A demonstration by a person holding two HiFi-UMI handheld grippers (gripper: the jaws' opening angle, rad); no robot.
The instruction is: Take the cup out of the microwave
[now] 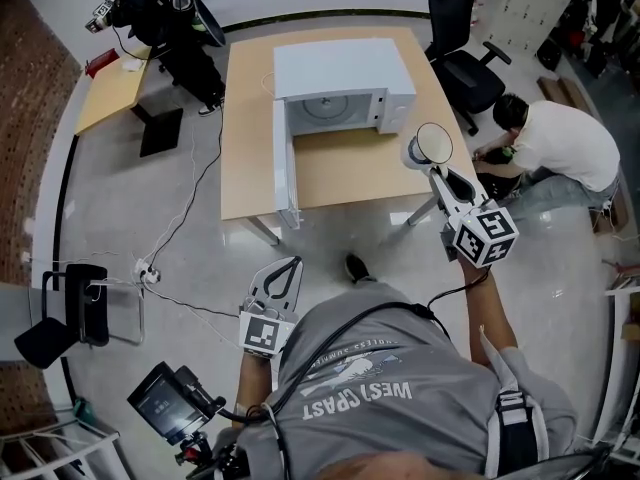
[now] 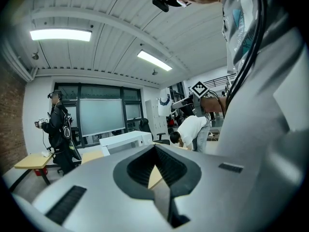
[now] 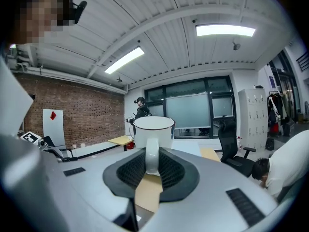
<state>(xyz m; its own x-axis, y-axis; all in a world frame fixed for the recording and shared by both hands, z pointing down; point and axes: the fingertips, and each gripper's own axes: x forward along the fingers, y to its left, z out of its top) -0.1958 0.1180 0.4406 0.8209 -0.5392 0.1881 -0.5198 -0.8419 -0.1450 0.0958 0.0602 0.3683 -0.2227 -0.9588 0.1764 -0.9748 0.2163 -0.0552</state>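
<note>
Clearly, the white cup (image 1: 432, 146) is outside the microwave (image 1: 340, 68). It is held in the air beside the oven's front right corner, and in the head view it is seen over the part of the wooden table (image 1: 250, 88) near its right edge. The cup is kept upright, with its mouth facing up. Its handle (image 3: 151, 153) is clamped between the ribbed pads of the right gripper (image 1: 437, 171), whose jaws are closed on it from both sides; the cup's body is seen just beyond the jaw tips in the right gripper view.

The left gripper (image 1: 292, 263) is held low in front of the person's torso, well apart from the table's near edge. Its jaws are drawn together at the tips, and nothing is gripped between them.

The microwave is set toward the far edge of the table. Its door (image 1: 283, 163) is swung wide open to the left, so that the cavity and its round turntable (image 1: 328, 108) are exposed. A black office chair (image 1: 470, 58) is placed off the table's far right corner, and a person in a white shirt (image 1: 560, 143) is seen crouching beyond it.
</note>
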